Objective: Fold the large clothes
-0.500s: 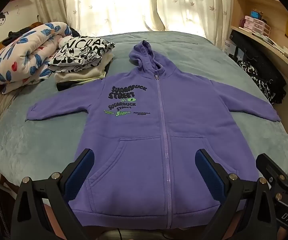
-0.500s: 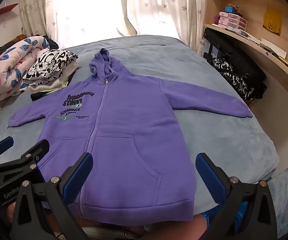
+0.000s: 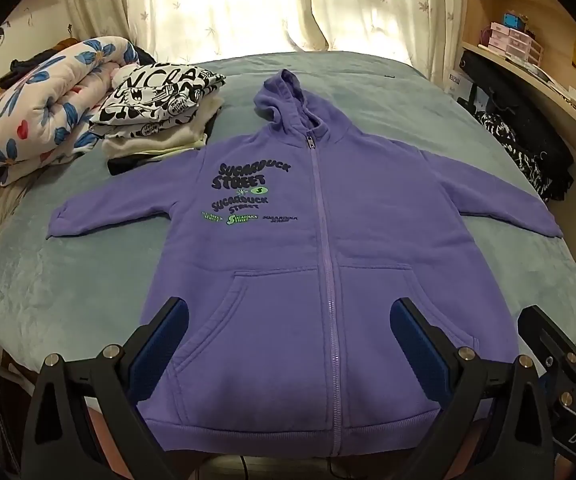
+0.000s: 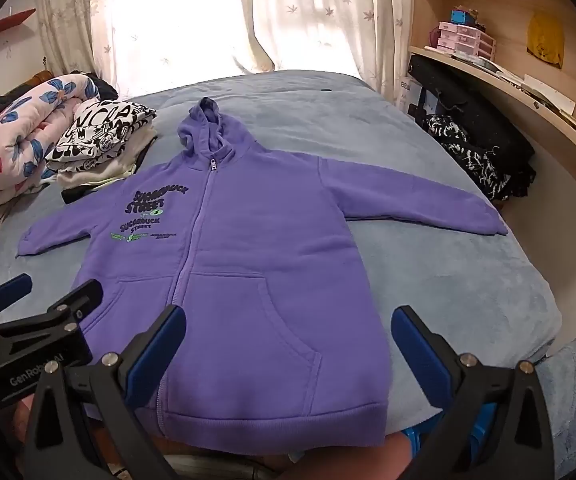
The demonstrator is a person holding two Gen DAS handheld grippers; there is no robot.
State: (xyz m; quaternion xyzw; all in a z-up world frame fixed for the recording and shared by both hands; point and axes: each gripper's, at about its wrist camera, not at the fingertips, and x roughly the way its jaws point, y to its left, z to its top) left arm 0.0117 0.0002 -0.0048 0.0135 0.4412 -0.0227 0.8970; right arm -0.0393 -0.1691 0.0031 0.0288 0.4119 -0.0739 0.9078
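Note:
A purple zip hoodie (image 3: 288, 264) with dark "Sugarduck Street" print lies flat and face up on the blue-grey bed (image 3: 388, 92), sleeves spread to both sides, hood pointing to the window. It also shows in the right wrist view (image 4: 247, 264). My left gripper (image 3: 288, 332) is open and empty, hovering over the hoodie's lower half near the hem. My right gripper (image 4: 288, 340) is open and empty over the hoodie's right pocket and hem. Each gripper shows at the edge of the other's view.
A stack of folded clothes (image 3: 159, 120) with a black-and-white print on top sits at the far left, beside a rolled flowered quilt (image 3: 35, 120). Dark clothes (image 3: 528, 152) lie on the right by a wooden shelf (image 3: 536, 68). Curtains hang behind the bed.
Both grippers have moved slightly; the hoodie lies as before and both grippers stay open.

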